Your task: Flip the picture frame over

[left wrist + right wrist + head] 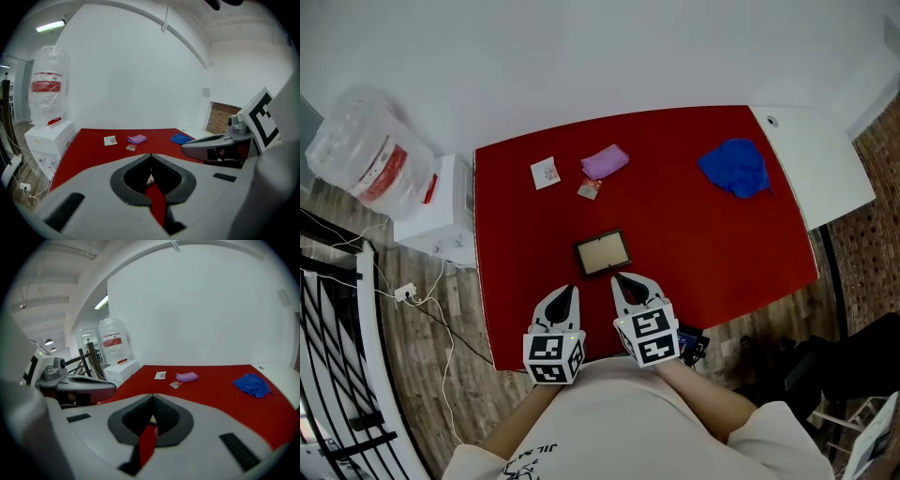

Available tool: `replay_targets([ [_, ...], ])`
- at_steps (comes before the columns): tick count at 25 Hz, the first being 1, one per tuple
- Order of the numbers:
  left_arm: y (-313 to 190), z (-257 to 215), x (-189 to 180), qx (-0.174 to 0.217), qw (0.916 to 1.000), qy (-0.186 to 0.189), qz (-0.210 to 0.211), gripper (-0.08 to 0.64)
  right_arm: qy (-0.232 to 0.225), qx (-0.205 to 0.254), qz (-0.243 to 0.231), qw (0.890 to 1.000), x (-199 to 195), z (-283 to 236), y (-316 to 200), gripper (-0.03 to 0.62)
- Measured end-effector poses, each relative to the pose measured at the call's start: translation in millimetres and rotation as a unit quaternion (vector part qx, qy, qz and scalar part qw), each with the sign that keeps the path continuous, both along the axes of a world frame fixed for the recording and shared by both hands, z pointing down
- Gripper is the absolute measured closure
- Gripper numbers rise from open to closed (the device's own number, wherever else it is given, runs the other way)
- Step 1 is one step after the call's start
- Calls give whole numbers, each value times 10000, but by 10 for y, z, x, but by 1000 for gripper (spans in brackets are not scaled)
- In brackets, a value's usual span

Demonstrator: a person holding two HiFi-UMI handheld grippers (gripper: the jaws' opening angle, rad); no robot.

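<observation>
Jaws of left gripper point(569, 292) and right gripper point(620, 279) sit pressed together, empty, near the picture frame point(602, 253).

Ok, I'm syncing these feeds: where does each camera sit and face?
Head view: on the person's head, steeply down onto red table, picture frame, left gripper, right gripper, chest.
Left gripper view: on the left gripper, along its shut jaws across the table; right gripper at right.
Right gripper view: likewise on the right gripper; left gripper at left.
All share the purple cloth and blue cloth.
</observation>
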State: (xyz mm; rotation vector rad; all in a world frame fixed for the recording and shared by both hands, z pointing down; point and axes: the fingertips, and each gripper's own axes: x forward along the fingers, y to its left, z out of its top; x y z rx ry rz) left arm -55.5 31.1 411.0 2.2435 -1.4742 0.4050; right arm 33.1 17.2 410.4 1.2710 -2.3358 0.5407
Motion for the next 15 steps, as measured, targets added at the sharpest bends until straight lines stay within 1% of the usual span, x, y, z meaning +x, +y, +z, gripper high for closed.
replay_targets([
  [15,92,-5,13,-60,10000,30,-42,554,19,-20,-161,9999,-24,11,127,589],
])
